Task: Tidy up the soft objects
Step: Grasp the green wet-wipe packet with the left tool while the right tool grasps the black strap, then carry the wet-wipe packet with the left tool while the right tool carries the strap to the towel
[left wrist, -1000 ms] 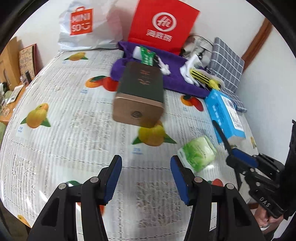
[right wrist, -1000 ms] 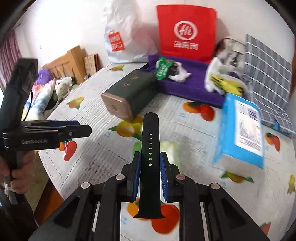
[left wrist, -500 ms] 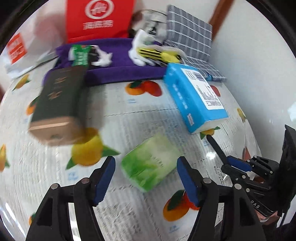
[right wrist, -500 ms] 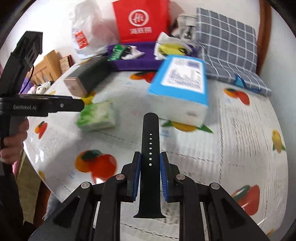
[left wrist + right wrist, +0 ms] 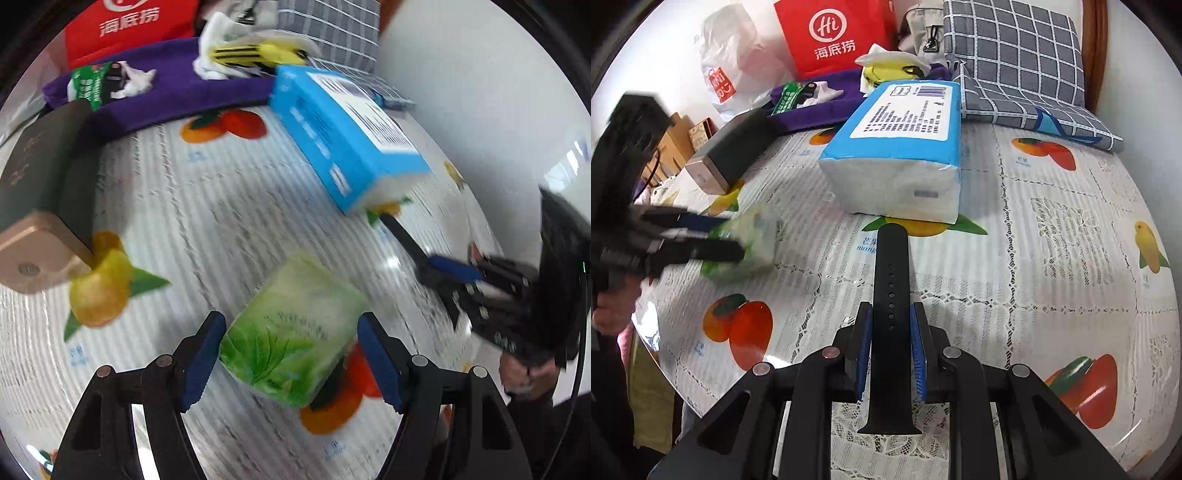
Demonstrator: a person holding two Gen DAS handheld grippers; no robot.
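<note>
Jaws of left gripper (image 5: 291,354) are straddling green tissue pack (image 5: 293,336), spread, not touching; soft pack risking squash/slip. Right gripper (image 5: 891,345) is pinching black strap (image 5: 891,291) beside it.

A home, by the look of it, likely a living or dining corner. The round counter (image 5: 1052,258) wears a lace-patterned plastic cloth printed with fruit, and household odds and ends crowd it: a blue tissue pack (image 5: 905,147), a green tissue pack (image 5: 295,332), a dark box (image 5: 735,147) and a purple towel (image 5: 177,92). Against the white wall lean a red shopping bag (image 5: 831,33) and a white plastic store bag (image 5: 731,70). A grey checked cushion (image 5: 1015,55) lies at the far edge, and wooden furniture (image 5: 679,136) stands beyond the counter's left side.
</note>
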